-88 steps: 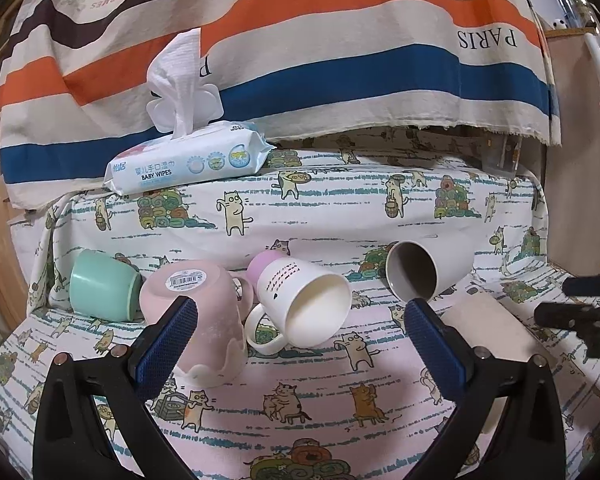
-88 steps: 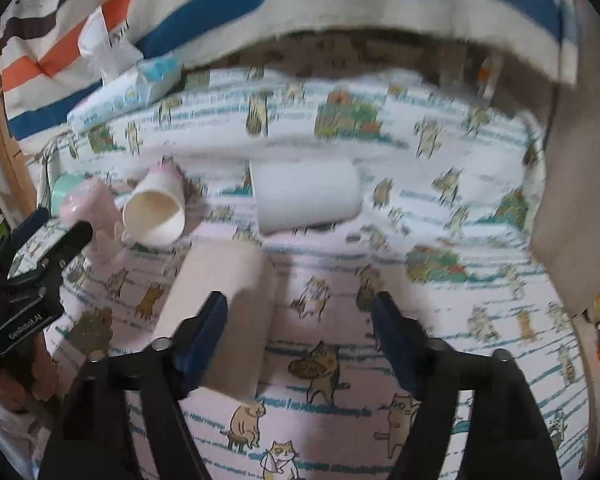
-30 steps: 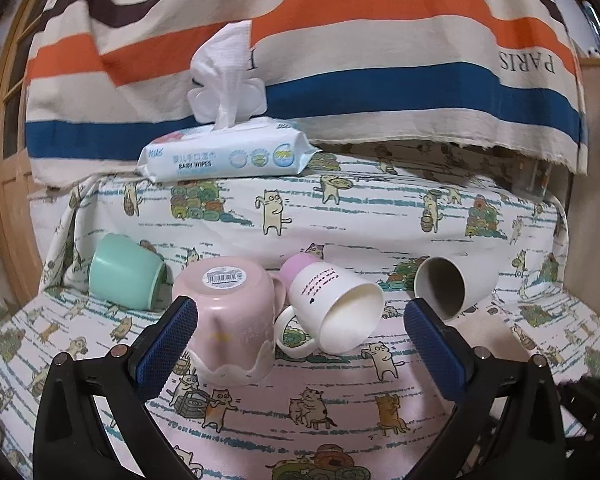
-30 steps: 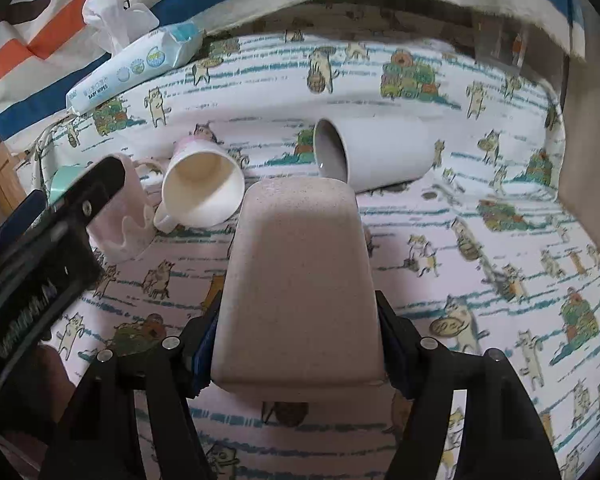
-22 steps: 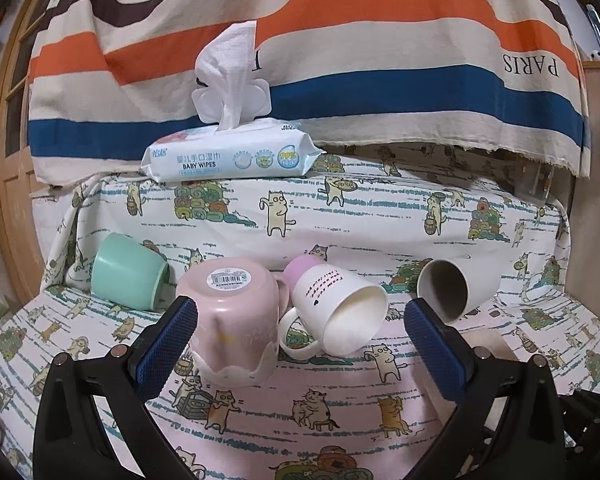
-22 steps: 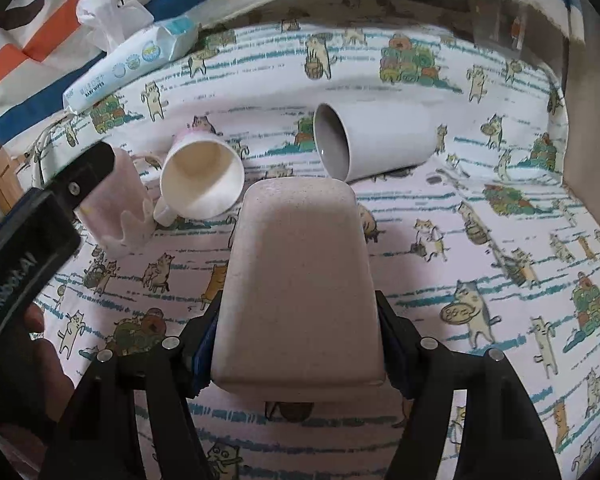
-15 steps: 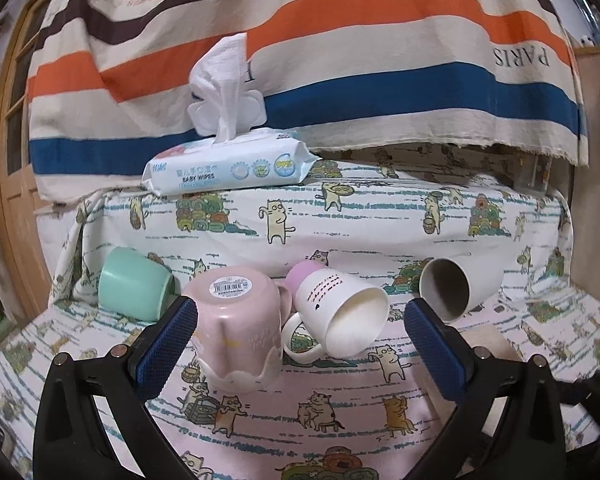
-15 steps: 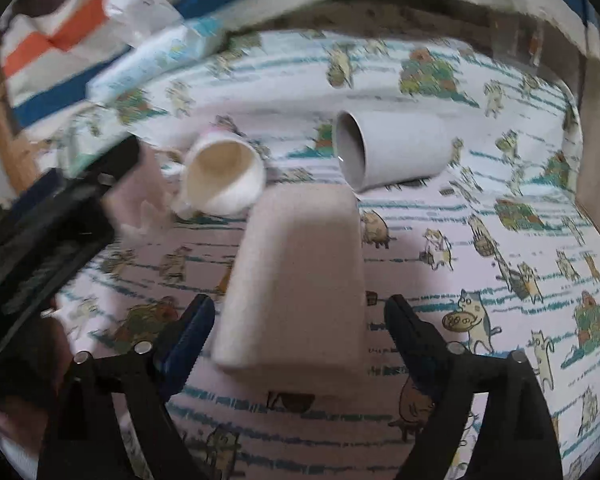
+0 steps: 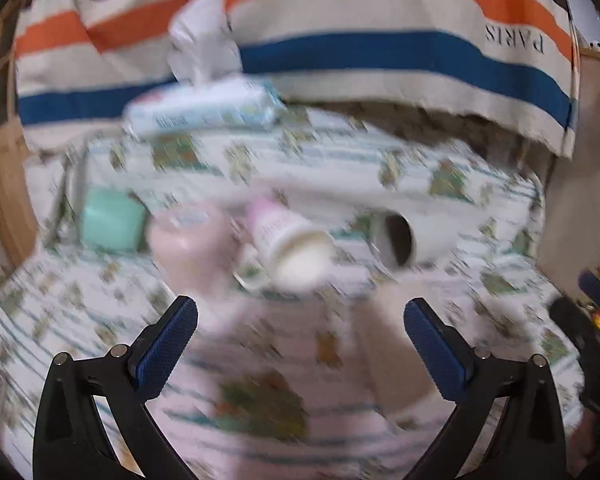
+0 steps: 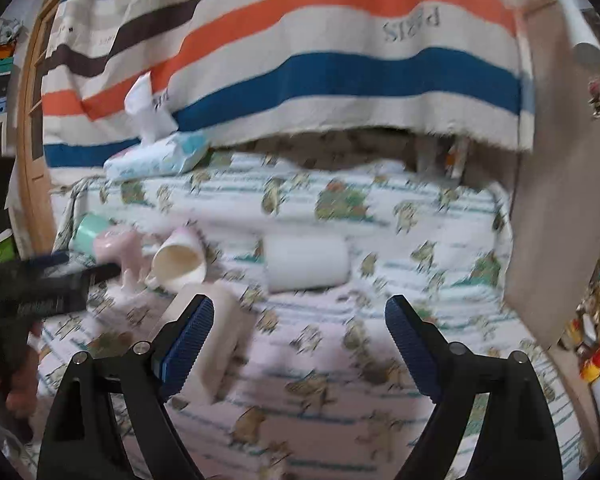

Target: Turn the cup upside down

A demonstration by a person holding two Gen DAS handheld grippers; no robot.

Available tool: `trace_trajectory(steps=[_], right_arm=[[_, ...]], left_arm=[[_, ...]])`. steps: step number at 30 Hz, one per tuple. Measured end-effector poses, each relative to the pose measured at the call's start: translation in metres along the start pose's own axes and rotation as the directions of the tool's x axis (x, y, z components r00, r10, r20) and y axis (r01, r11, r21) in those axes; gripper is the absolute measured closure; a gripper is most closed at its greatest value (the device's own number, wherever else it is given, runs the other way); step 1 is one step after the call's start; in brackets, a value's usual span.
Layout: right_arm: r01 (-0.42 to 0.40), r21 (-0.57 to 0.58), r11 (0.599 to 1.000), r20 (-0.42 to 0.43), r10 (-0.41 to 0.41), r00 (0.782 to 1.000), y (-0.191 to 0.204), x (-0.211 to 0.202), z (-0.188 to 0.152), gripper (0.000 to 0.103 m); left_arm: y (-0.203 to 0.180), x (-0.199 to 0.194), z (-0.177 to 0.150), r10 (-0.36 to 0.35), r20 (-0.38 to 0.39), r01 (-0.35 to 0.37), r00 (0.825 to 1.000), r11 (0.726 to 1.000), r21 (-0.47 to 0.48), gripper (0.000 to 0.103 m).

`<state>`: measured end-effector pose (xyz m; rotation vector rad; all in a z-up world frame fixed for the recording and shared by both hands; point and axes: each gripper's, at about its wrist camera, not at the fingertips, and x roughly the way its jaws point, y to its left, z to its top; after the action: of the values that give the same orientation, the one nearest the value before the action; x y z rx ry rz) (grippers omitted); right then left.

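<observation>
- Your right gripper [image 10: 296,334] is spread wide with nothing between its blue pads; the beige cup [image 10: 208,332] sits just outside its left finger, partly behind it.
- Your left gripper [image 9: 300,336] is equally wide open and empty, hanging above the cat-print cloth [image 9: 260,380].
- That beige cup looks to be resting on its wide end with the narrower closed end up, so I judge it already turned over. In the left view it shows only as a pale smear [image 9: 396,344] near the right finger.
- Beyond it, the white mug [image 10: 180,262] lies on its side, mouth toward you, and the grey-white cup [image 10: 306,260] lies on its side too. Both appear left to flip.
- The pink cup [image 10: 118,246] seems to stand bottom-up beside the white mug, probably done.
- The mint cup [image 10: 88,230] at the far left looks tipped over, but I cannot say for sure.
- At the back, the wipes pack [image 10: 156,158] sits on the raised ledge under the striped cloth [image 10: 300,40].
- Both views are heavily motion-blurred: rims, handles and contact with the cloth are hard to read. The left gripper's dark body covers part of the pink cup in the right view.
</observation>
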<state>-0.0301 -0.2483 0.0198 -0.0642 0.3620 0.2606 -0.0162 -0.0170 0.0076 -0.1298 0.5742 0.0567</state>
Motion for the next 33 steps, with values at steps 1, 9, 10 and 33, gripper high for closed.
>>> trace_trajectory(steps=[1,9,10,33], right_arm=[[0.01,-0.001,1.0,0.021,-0.01,1.0,-0.003,0.0,0.0,0.014],[0.046,0.034,0.998,0.059,-0.048,0.997,-0.019,0.007,0.002,0.014],[0.051,0.03,0.998,0.06,-0.052,0.997,-0.02,0.007,0.002,0.014],[0.075,0.037,0.996,0.019,-0.076,0.997,-0.028,0.006,-0.008,0.014]], left_arm=[[-0.006,0.002,-0.005,-0.022,-0.031,0.022,0.999,1.0,-0.012,0.0],[-0.05,0.019,-0.032,-0.113,-0.165,0.11,0.98,0.994,-0.026,0.004],[-0.054,0.02,-0.034,-0.11,-0.167,0.108,0.98,0.994,-0.018,0.004],[-0.056,0.024,-0.043,-0.13,-0.22,0.137,0.967,0.99,0.018,0.037]])
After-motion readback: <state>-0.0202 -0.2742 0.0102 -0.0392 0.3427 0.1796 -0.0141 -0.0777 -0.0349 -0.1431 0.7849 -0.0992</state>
